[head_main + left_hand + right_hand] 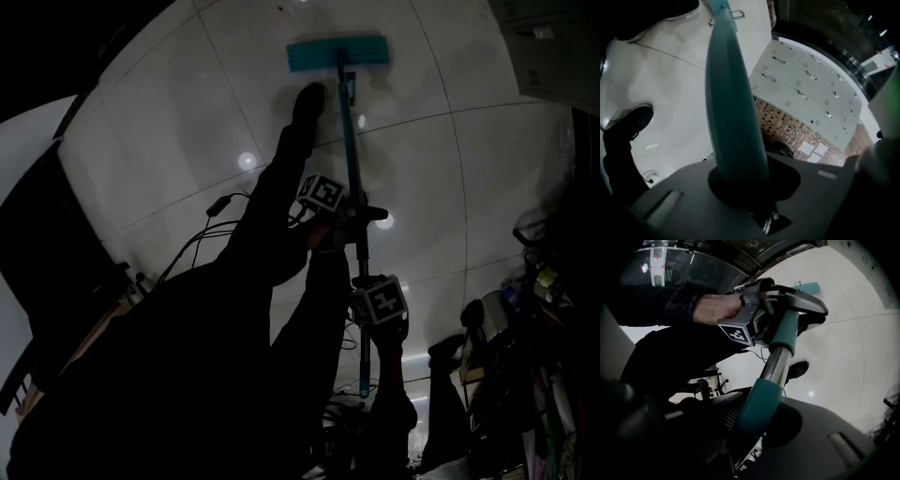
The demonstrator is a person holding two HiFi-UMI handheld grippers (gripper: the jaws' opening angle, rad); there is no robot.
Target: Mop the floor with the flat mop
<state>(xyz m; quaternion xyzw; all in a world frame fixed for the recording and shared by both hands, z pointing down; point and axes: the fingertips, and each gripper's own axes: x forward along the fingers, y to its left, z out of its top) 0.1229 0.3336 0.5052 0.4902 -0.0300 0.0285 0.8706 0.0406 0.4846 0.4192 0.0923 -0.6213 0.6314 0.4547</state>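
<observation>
The flat mop has a teal head (337, 53) lying flat on the white tiled floor (169, 131), and its pole (353, 141) runs back toward me. My left gripper (354, 217) is shut on the pole about halfway up. My right gripper (370, 323) is shut on it lower down, near the handle end. In the left gripper view the teal pole (733, 93) rises from between the jaws of the left gripper (740, 183). In the right gripper view the right gripper (759, 423) clamps the teal grip (764, 401). Farther up that pole are the left gripper (759, 310) and the hand (715, 308) holding it.
My leg and shoe (305, 103) reach out just left of the pole, close to the mop head. Cables (216, 211) trail on the floor at left. Dark clutter (525, 309) crowds the right edge. Grey lockers (811, 89) stand above a brick-patterned strip.
</observation>
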